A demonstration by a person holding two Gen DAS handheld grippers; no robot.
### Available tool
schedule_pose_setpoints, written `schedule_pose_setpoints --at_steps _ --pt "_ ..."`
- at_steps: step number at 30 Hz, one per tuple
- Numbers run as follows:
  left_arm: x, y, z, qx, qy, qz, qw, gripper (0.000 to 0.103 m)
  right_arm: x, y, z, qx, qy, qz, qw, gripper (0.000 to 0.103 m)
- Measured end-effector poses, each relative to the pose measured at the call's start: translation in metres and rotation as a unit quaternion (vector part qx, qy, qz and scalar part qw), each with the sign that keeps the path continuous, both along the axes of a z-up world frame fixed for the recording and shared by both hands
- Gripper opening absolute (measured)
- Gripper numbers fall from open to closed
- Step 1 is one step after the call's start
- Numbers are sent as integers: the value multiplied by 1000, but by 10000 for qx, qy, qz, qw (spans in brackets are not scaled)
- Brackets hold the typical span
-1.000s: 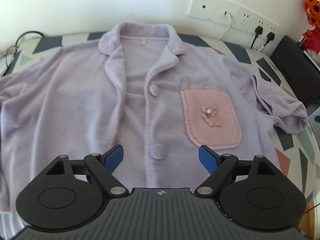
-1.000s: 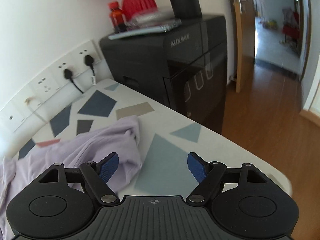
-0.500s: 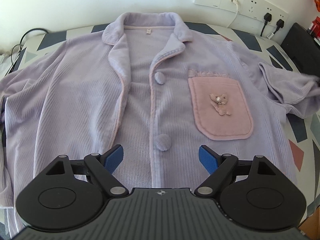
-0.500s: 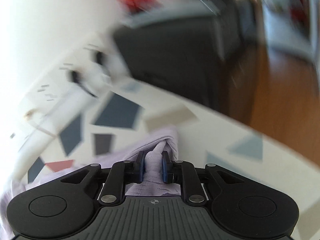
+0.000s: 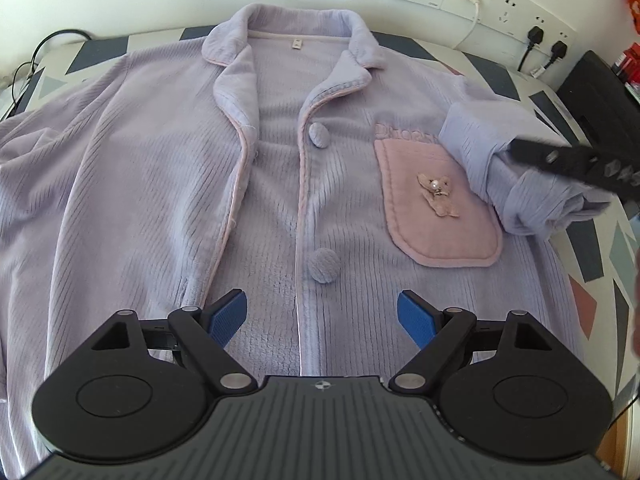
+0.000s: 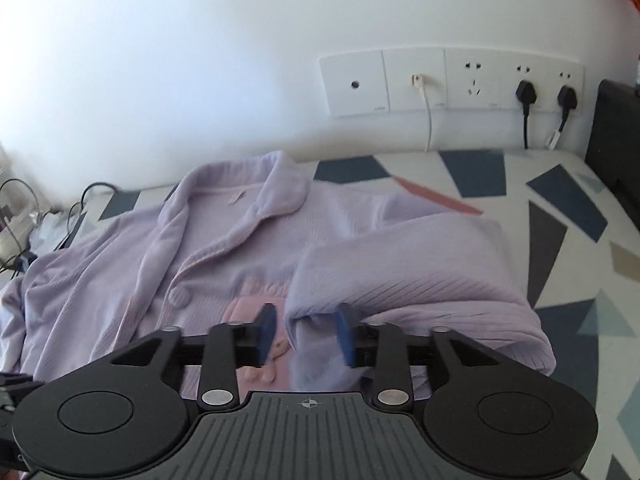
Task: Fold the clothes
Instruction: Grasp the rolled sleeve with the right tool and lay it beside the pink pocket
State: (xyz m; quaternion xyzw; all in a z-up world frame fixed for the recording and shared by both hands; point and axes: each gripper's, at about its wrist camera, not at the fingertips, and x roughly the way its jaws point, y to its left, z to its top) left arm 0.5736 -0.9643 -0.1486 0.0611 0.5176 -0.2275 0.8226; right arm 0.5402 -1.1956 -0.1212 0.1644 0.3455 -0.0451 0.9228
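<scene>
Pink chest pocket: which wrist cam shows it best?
Left wrist view. The pink pocket lies nearly whole there, bow trim visible, only its upper right corner under the folded-in sleeve. In the right wrist view only a pink sliver shows, hidden behind the right gripper and the sleeve.

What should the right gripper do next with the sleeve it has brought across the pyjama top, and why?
Probably finish opening and back the right gripper off. Its jaws are opening, with the sleeve cuff between them but no longer pinched. The sleeve already lies folded over the pyjama top, its cuff beside the pink pocket. The left gripper hangs open over the hem, holding nothing.
</scene>
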Motion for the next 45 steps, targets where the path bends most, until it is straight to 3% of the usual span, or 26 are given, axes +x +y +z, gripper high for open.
schedule_pose_setpoints --at_steps 3,6,9,13,17,22,23,28,34,39,43,45 --pt "-3 0 -2 -3 6 -95 10000 84 -16 -24 17 30 -325 -410 9986 61" --pt "-4 -1 -4 1 13 -200 9998 84 -21 -74 17 238 -277 -1205 9920 63" --pt "-6 -8 -6 69 -31 -334 9994 84 -16 -120 -10 898 191 -1845 9785 63" --pt "-10 -17 -9 169 -152 -569 9981 84 -8 -130 -44 1593 665 -1674 9707 63" --pt "-11 -28 -16 356 -256 -779 9960 84 1 -120 -58 1743 881 -1459 9698 62" --pt "-8 -39 -24 469 -285 -817 9951 86 18 -119 -59 1721 963 -1410 9702 28" --pt "-6 -41 -25 473 -288 -785 9954 87 21 -119 -59 1710 975 -1400 9704 25" --pt "1 -56 -27 439 -336 -578 9968 91 33 -127 -37 823 682 -1798 9779 15" --pt "6 -86 -29 380 -291 -606 9970 93 36 -151 -33 140 670 -2017 9771 13" --pt "4 -113 -30 336 -235 -667 9969 96 40 -187 -35 -124 764 -2184 9728 11" --pt "4 -131 -32 352 -256 -686 9967 98 50 -212 -36 -588 816 -2264 9688 5" --pt "5 -132 -33 417 -263 -668 9965 98 55 -223 -40 -579 945 -2195 9693 0"
